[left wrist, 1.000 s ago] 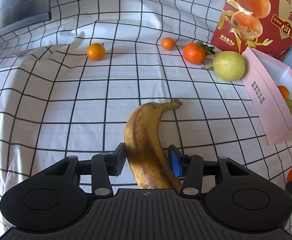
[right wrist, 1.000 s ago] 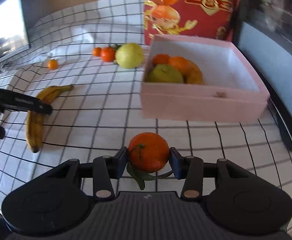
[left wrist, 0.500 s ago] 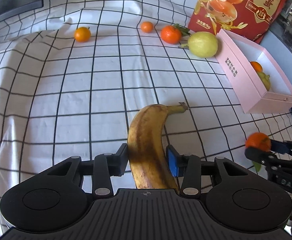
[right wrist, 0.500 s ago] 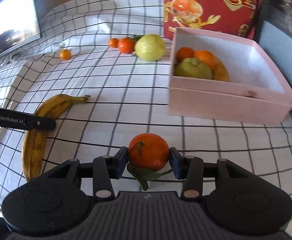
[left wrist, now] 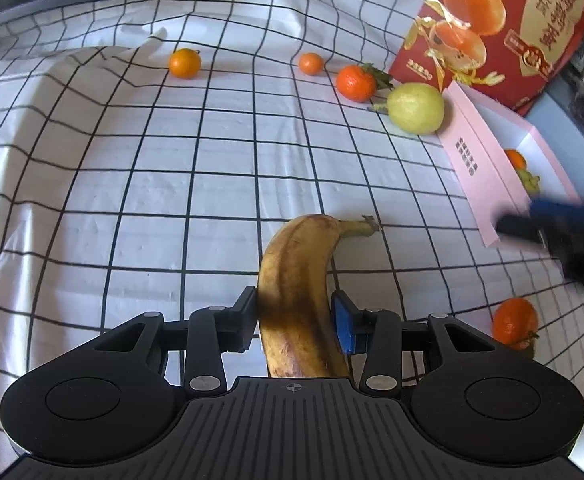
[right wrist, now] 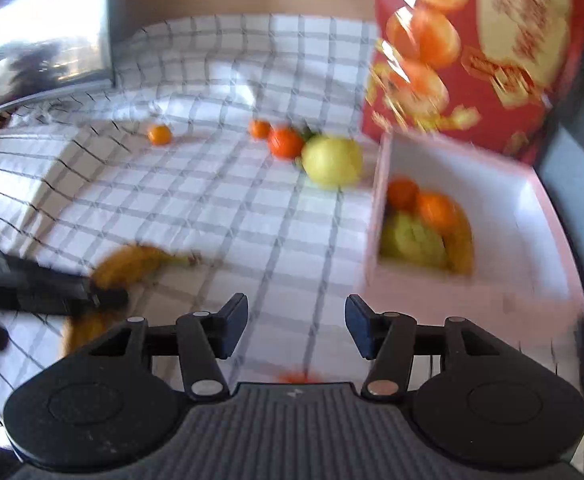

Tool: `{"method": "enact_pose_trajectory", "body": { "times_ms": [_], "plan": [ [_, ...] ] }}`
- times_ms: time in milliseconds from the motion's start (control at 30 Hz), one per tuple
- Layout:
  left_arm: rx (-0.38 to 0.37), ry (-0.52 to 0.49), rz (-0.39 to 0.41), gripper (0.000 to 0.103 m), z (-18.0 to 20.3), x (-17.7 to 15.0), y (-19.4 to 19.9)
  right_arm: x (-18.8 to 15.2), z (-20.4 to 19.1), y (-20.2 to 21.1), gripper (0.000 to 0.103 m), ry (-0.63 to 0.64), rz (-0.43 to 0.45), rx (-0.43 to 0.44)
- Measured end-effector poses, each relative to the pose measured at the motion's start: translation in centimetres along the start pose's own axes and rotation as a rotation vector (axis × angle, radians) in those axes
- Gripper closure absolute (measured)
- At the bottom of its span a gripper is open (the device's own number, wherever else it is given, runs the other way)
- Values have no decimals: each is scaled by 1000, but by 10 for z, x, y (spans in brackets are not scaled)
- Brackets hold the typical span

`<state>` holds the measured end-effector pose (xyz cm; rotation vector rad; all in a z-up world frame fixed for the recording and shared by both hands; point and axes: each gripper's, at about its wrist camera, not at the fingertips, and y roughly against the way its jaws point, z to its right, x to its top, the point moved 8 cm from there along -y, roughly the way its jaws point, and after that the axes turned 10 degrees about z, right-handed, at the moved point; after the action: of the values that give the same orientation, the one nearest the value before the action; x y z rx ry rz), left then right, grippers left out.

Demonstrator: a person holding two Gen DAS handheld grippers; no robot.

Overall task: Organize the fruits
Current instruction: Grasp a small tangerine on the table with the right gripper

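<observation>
My left gripper is shut on a spotted yellow banana, its stem pointing right. My right gripper is open and empty; the view is blurred with motion. It shows as a dark blur in the left wrist view, in front of the pink box. A leafy tangerine lies on the cloth at right; only a sliver of it shows below my right gripper. The pink box holds two oranges, a green fruit and a banana.
On the checked cloth at the back lie two small oranges, a leafy tangerine and a yellow-green pear. A red printed box stands behind the pink box. A dark screen stands at far left.
My right gripper has opened and let go of the tangerine, which now lies on the cloth, and it has moved up and forward. My left gripper still holds the banana.
</observation>
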<state>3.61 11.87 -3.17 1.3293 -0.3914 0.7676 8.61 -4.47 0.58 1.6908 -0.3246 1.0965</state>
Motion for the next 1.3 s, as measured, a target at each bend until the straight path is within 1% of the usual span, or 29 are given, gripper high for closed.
{"method": "enact_pose_trajectory", "body": {
  "times_ms": [133,167,233,400,467,567,633,800,833,900,933,1000,1067,1167,1200,1233,1300],
  "plan": [
    [-44,89,8,59,-10,1,1,48,-35,-37,48,37,-14,126],
    [-57,107,10,59,-13,0,2,58,-48,-49,48,60,-19,158],
    [-77,135,18,59,-16,0,2,72,-69,-73,48,123,-17,191],
    [-113,123,24,59,-18,-1,2,102,-117,-140,49,202,-35,283],
    [-124,126,30,59,-18,-1,2,114,-131,-164,49,204,-24,296],
    [-138,154,48,59,-20,-2,4,126,-145,-199,49,169,-33,324],
    [-150,172,57,60,-23,-3,5,132,-155,-225,49,134,-54,317],
    [-156,177,56,60,-25,-2,6,135,-159,-263,49,43,-131,297],
    [-151,169,54,60,-24,-2,6,132,-159,-266,49,44,-143,289],
    [-139,150,54,59,-22,-3,6,131,-161,-268,55,74,-133,279],
    [-130,137,54,59,-21,-3,6,132,-162,-267,67,96,-125,280],
    [-112,119,54,60,-17,-3,5,134,-161,-258,69,122,-115,287],
    [-94,88,52,60,-13,-3,4,136,-154,-241,69,106,-101,303],
    [-92,15,45,58,-8,-3,3,135,-137,-201,69,69,-79,333],
    [-94,4,43,58,-7,-3,3,133,-130,-187,69,51,-76,338],
    [-96,10,41,58,-8,-3,2,129,-121,-172,69,34,-73,343],
    [-97,22,37,58,-8,-2,2,120,-102,-142,69,31,-57,323]
  ]
}}
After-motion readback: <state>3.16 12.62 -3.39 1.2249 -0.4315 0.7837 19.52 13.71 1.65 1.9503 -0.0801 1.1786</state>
